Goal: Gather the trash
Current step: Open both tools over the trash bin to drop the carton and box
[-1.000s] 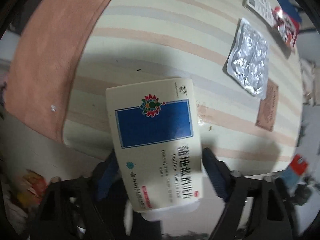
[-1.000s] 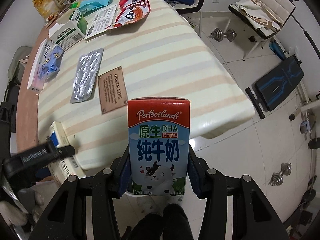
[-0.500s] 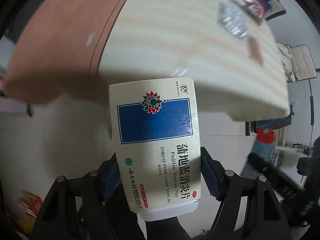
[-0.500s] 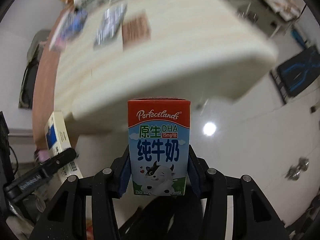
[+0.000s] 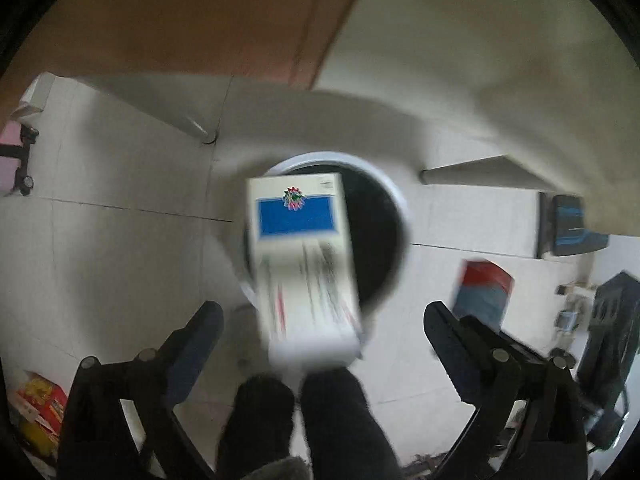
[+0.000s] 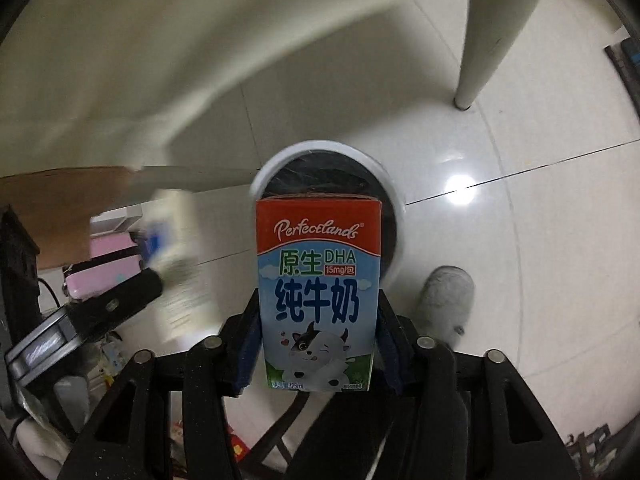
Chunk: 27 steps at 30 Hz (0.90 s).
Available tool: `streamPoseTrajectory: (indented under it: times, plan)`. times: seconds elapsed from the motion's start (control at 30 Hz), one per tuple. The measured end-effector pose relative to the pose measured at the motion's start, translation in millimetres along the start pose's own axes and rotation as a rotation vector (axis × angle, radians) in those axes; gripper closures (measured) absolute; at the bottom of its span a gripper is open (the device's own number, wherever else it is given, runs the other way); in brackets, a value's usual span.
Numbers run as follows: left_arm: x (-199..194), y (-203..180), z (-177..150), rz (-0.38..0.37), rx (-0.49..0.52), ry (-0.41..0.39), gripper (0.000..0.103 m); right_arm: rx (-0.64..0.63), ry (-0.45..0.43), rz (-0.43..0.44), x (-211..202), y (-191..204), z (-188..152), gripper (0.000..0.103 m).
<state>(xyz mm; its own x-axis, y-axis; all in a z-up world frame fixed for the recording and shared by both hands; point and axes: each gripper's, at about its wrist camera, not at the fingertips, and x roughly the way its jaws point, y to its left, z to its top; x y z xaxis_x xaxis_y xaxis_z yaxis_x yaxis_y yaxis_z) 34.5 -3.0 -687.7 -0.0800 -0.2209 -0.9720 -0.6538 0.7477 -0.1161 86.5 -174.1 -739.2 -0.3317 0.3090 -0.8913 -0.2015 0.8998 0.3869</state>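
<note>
Left wrist: jaws of my left gripper (image 5: 322, 322) stand wide apart with nothing between them — the cream-and-blue medicine box (image 5: 302, 264) is blurred and free of both fingers, in front of the dark mouth of the white-rimmed trash bin (image 5: 394, 194) on the floor.
Risk, left: the box looks long against the opening; I judge it could catch the near rim and tip out onto the tiles beside my feet.
Right wrist: my right gripper (image 6: 318, 346) is closed on the milk carton (image 6: 318, 280), pads pressed to both its sides, carton upright and in front of the bin (image 6: 276, 160), whose rim shows above it.
Risk, right: the carton hides much of the opening, so I cannot tell how well it is centred — letting go too near the front edge could bounce it off the rim.
Crowding: the left tool and box show blurred just left of the carton; both items going in together could knock each other aside.
</note>
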Motion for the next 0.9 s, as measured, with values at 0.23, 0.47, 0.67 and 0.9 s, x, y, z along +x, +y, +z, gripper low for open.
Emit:
streamPoseTrajectory:
  times: [0.23,0.47,0.67,0.9]
  plan:
    - [-5,33,-14,0.100,0.020,-0.080,0.000,-0.050,-0.031,-0.167,42,-2,8,0.001]
    - [-19,41,-15,0.161,0.051,-0.130,0.000,-0.122,-0.060,-0.358,22,15,-7,0.001]
    - [-51,45,-28,0.191,0.066,-0.141,0.000,-0.135,-0.081,-0.414,-12,29,-24,0.001]
    - [-106,41,-52,0.169,0.059,-0.146,0.000,-0.142,-0.102,-0.411,-77,59,-52,0.001]
